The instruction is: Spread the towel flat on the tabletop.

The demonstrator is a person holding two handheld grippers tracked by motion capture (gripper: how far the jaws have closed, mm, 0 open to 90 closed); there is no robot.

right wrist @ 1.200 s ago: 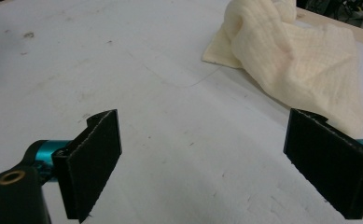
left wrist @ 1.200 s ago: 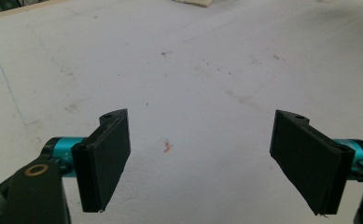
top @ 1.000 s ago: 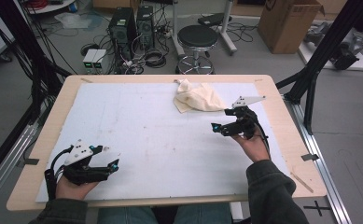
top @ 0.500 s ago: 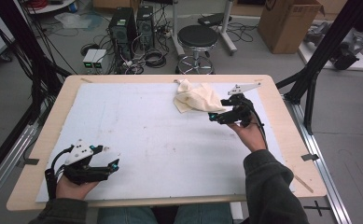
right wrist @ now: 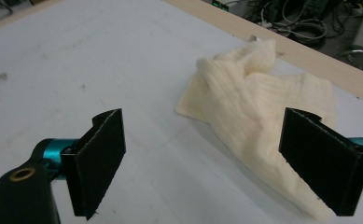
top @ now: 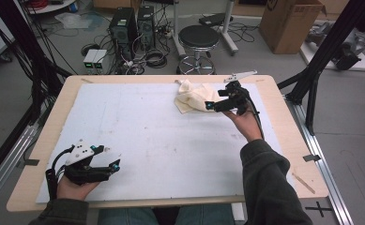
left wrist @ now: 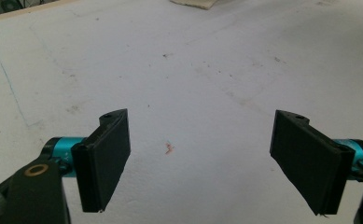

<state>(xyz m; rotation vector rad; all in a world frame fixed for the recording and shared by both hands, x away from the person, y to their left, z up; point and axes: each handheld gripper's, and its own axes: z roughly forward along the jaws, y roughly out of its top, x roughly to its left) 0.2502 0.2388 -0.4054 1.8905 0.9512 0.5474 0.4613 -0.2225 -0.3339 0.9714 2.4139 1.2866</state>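
Cloth [right wrist: 263, 112] lies crumpled near table's far edge [top: 208, 78]; both grippers' jaws apart.

The white foam-faced table top [top: 138, 122] lies bare from its centre out to 9 o'clock and 6 o'clock, so a gripper could sweep there unhindered. The one obstacle is the crumpled cream knitted cloth [top: 193, 95] at about 1 o'clock, near the far wooden edge. The right gripper [top: 211, 106], jaws spread wide, sits just beside the cloth's right side. The left gripper [top: 116, 165], jaws also apart, occupies the 7 o'clock corner, with bare board ahead of it [left wrist: 193, 102].
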